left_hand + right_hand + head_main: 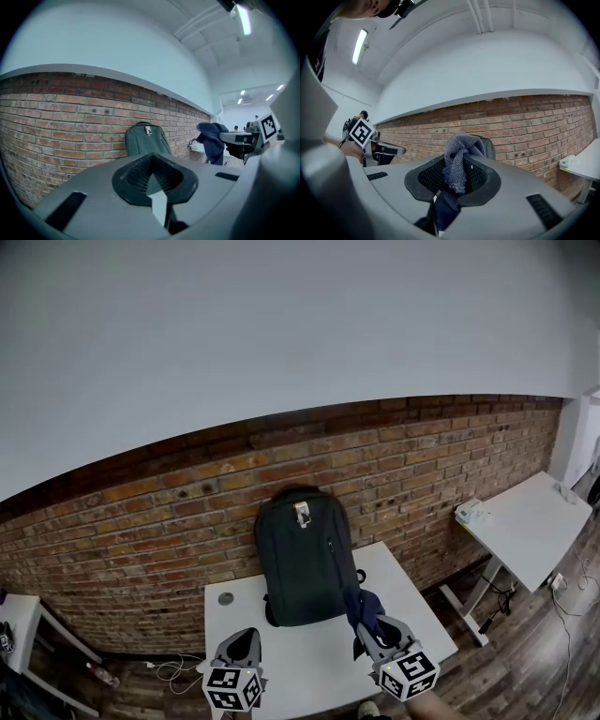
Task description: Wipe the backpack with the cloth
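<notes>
Firstly, the backpack (302, 559) stood upright on the white surface (309, 662) against the brick wall (141, 521). Right hand-held gripper (367, 626) was clamped on the dark blue cloth (359, 606) just beside it. Left hand-held gripper (244, 636) had its jaws together, empty.

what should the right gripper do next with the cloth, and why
Probably move the right gripper forward and left to press the cloth onto the backpack. Its jaws clamp the cloth, which hangs to the backpack's right, not on it; the left gripper view shows a gap between them.
</notes>
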A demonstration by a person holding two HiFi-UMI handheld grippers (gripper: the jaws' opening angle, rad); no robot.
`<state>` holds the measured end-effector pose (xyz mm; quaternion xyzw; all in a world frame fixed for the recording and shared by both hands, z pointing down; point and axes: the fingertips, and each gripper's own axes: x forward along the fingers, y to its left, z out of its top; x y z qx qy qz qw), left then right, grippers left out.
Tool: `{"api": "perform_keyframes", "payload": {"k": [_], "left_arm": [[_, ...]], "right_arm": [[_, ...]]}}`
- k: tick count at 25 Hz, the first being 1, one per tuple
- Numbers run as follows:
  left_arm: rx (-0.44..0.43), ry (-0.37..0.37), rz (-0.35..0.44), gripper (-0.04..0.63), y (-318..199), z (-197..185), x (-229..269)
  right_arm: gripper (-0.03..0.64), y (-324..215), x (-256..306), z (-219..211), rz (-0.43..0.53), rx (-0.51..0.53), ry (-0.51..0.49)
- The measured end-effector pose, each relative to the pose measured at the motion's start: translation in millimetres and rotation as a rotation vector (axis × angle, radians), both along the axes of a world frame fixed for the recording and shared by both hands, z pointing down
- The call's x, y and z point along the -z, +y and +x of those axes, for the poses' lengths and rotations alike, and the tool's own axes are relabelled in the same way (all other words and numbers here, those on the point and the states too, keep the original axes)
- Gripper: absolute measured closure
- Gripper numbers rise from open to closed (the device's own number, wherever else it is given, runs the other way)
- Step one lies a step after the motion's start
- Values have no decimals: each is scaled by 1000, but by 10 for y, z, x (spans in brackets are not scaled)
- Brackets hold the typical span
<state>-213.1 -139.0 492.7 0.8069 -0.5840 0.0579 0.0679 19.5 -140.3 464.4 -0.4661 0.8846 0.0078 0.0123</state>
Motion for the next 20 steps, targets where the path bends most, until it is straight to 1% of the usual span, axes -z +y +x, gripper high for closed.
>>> {"api": "perform_keyframes", "payload": {"k": [7, 13, 16, 20], "left_arm": [[29, -21, 7, 604, -681, 189, 124], [60, -30, 3, 604, -1194, 399, 214], [85, -30, 7, 604, -1373, 472, 261], [123, -32, 4, 604, -1498, 478, 273]], "right_arm": [[551, -809, 162, 144, 24, 44, -12], [549, -1442, 251, 340, 24, 88, -17], [550, -1700, 308, 384, 30, 126, -18], [550, -1964, 344, 354, 34, 165, -5]]}}
